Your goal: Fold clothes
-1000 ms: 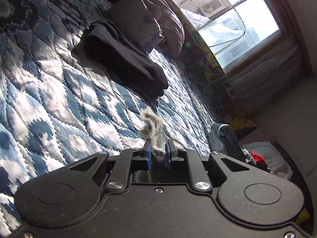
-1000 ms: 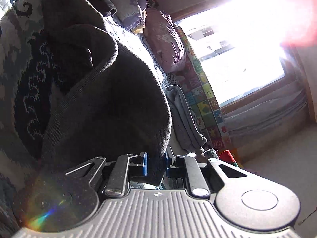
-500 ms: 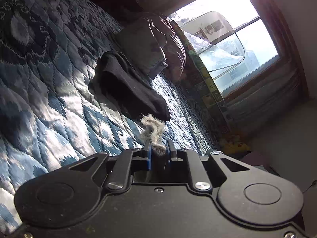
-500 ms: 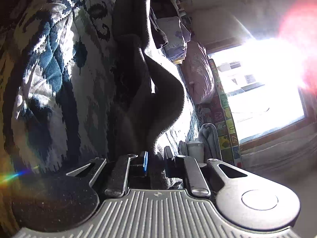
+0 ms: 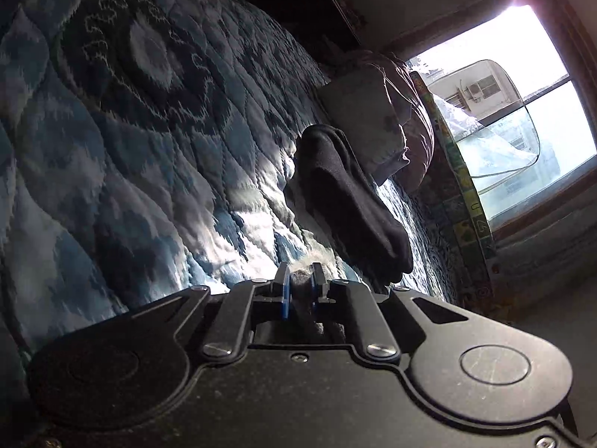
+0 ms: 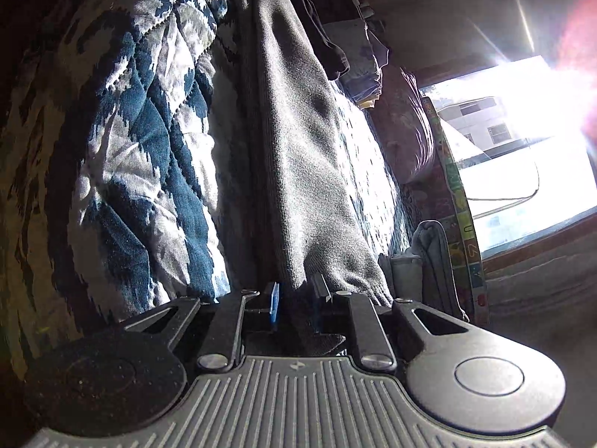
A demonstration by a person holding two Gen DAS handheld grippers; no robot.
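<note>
My left gripper [image 5: 300, 280] is shut on a fuzzy grey edge of the grey garment [image 5: 303, 269], of which only a small tuft shows above its fingertips. It hovers low over the blue patterned quilt [image 5: 130, 130]. My right gripper [image 6: 297, 292] is shut on the same kind of grey knit garment [image 6: 298, 149], which stretches away from the jaws in a long taut band over the quilt [image 6: 130, 156]. How the cloth runs between the two grippers is hidden.
A folded black garment [image 5: 347, 194] lies on the quilt just beyond the left gripper, with pillows [image 5: 377, 123] behind it. A stack of folded clothes [image 6: 360, 63], a pillow [image 6: 410, 138] and grey folded cloth [image 6: 436, 261] sit by the bright window [image 6: 522, 156].
The grey garment in my right gripper went from a bulging loop to a long straight band. My left gripper moved closer to the black garment, and less of the tuft shows.
</note>
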